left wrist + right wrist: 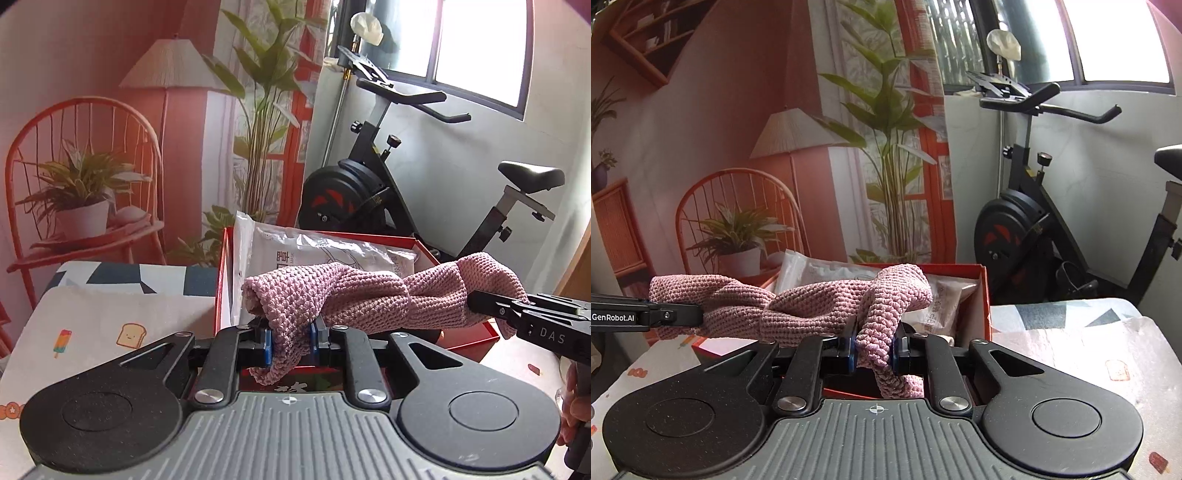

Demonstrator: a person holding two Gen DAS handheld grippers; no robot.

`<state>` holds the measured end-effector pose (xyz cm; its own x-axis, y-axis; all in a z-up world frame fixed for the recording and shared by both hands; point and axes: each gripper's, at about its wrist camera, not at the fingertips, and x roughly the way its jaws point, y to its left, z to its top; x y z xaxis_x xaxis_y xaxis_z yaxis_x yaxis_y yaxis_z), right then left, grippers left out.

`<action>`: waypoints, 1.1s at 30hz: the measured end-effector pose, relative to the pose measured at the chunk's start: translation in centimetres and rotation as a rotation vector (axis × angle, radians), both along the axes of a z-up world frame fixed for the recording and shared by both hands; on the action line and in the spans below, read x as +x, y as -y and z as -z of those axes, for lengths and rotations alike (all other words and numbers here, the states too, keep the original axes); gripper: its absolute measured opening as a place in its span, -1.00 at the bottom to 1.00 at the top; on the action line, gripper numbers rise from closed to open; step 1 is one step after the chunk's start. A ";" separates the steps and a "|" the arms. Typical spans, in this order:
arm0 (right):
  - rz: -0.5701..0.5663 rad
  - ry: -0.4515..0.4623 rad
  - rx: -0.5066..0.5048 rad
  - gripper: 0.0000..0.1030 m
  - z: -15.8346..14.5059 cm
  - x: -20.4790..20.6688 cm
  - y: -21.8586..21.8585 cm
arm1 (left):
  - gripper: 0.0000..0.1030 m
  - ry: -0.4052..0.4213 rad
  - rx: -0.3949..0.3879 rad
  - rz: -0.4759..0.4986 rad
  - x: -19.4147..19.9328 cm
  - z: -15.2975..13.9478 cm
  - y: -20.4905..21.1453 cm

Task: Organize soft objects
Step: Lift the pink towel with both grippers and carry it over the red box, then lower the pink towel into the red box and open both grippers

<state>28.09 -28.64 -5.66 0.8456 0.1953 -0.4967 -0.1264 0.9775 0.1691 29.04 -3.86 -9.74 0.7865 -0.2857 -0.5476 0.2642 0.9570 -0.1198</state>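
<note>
The left claw (290, 345) is clenched on one end of a pink knitted cloth (362, 295), its blue pads pressing the fabric from both sides. The right claw (873, 350) grasps the other end the same way. Between them the cloth hangs twisted in the air, above an open red box (223, 280) holding clear plastic packets (317, 251). The box sits on a table with a cartoon-printed cover (92, 325). An exercise bike (388, 192) stands behind.
</note>
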 end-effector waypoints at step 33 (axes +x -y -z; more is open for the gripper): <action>0.108 0.069 -0.179 0.88 4.2 -4.5 0.2 | 0.57 0.074 0.030 -0.003 -3.2 2.0 -1.9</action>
